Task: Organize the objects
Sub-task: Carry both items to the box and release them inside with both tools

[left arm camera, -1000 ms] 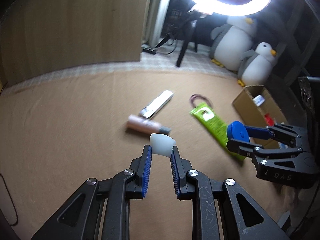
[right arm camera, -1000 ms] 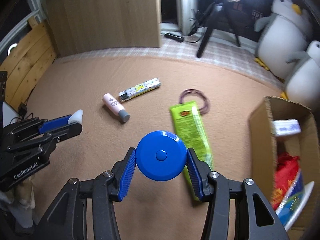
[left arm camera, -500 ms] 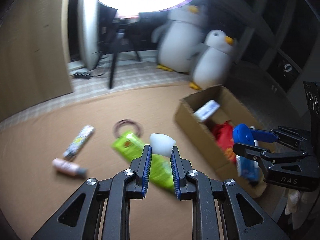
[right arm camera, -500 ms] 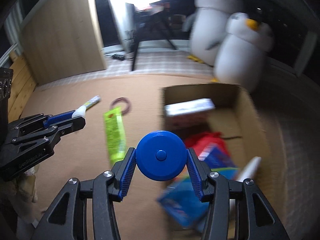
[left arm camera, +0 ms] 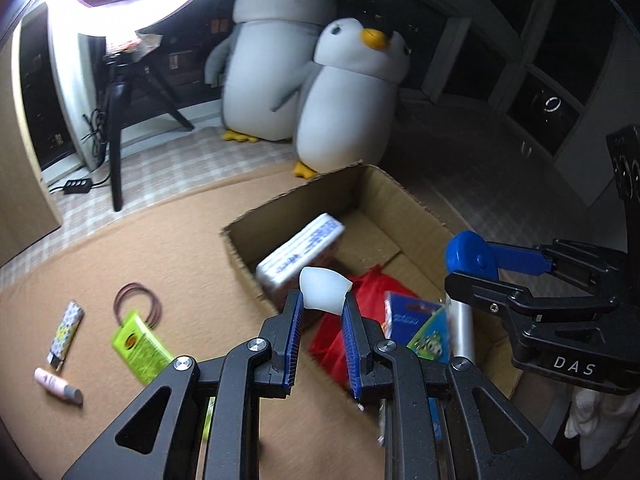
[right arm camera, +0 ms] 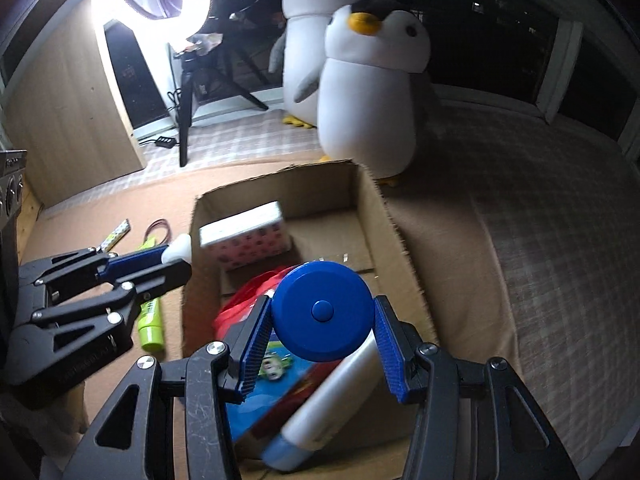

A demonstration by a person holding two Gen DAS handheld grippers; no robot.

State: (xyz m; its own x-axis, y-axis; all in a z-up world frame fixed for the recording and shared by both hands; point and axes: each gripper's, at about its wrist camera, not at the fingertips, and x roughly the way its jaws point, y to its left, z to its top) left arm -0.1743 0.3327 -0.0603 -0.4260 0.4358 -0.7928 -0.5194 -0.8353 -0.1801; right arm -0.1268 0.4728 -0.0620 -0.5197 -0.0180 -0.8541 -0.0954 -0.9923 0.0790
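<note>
Your left hand-held gripper (left arm camera: 322,308) pinches a small white rounded piece (left arm camera: 323,290), soft-looking and matt, between its blue ribbed pads. It hangs over the near left corner of the open cardboard box (left arm camera: 408,196). Your right hand-held gripper (right arm camera: 322,330) clamps a round blue disc-shaped case (right arm camera: 322,312) with a centre button, smooth plastic, above the middle of the same box (right arm camera: 372,216).

The box is plain brown corrugated board with rough-cut rims and no flaps standing. Inside, at the far left, a white rectangular carton with pink print (right arm camera: 248,242) leans tilted. Nearer lies a crumpled red bag (left arm camera: 362,292), then a flat blue printed packet with cartoon figures (right arm camera: 272,376), and a white tube with a pale blue cap (right arm camera: 332,396) lies slanted across the near end.

The box sits on a tan, felt-like blanket (left arm camera: 172,248). Left of the box on it lie a lime-green tube (left arm camera: 138,344), maroon hair ties (left arm camera: 138,306) touching its far end, a patterned stick-shaped pack (left arm camera: 66,332) and a small pink bottle with a grey cap (left arm camera: 58,384), these last two close together.

Beyond the blanket a checked cover (right arm camera: 560,240) spreads to the right. Two plush penguins (left arm camera: 348,100) stand side by side just behind the box. A lit ring light on a black tripod (right arm camera: 188,92) glares at far left beside a wooden panel (right arm camera: 68,100).
</note>
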